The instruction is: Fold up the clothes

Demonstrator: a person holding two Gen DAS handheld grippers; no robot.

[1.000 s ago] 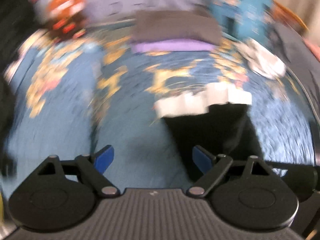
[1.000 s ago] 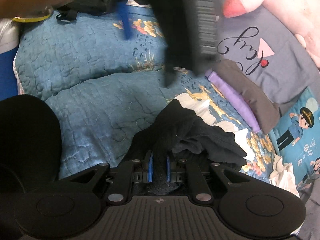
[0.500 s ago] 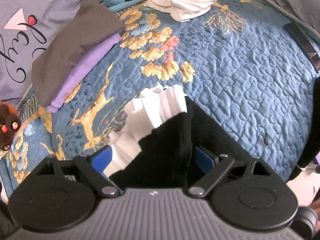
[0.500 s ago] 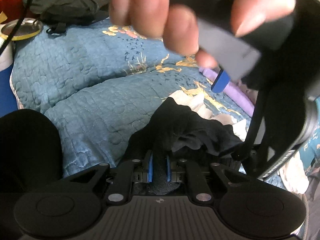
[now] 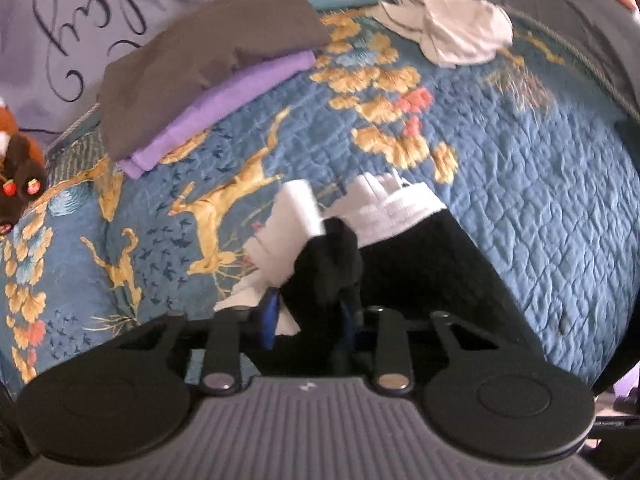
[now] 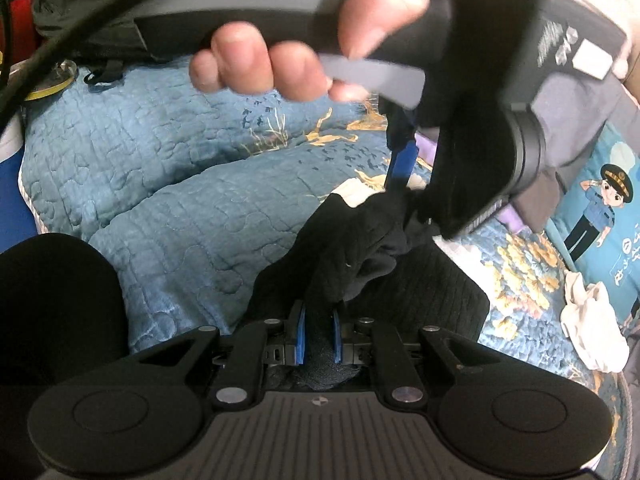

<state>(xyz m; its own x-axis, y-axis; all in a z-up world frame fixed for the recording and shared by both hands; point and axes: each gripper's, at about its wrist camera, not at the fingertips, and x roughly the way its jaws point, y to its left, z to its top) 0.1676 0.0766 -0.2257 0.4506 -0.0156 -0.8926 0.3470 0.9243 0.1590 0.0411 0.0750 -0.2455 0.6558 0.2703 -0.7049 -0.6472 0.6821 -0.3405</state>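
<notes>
A black garment with a white ribbed band (image 5: 400,208) lies on the blue quilted bedspread (image 5: 540,200). My left gripper (image 5: 310,314) is shut on a bunched black fold of it, just below the white band. My right gripper (image 6: 318,332) is shut on the black garment (image 6: 352,256) at its other end. In the right wrist view the left gripper with the hand on it (image 6: 460,120) hangs over the garment, one blue pad (image 6: 402,164) touching the cloth.
A folded stack, grey over purple (image 5: 208,64), lies at the back left by a lilac printed pillow (image 5: 60,32). A crumpled white garment (image 5: 448,28) lies at the back right. A plush toy (image 5: 16,160) sits at the left edge. A cartoon cushion (image 6: 600,216) stands at the right.
My left gripper was open over the garment and has shut on its black fold by the white band. The right gripper has stayed shut on the cloth.
</notes>
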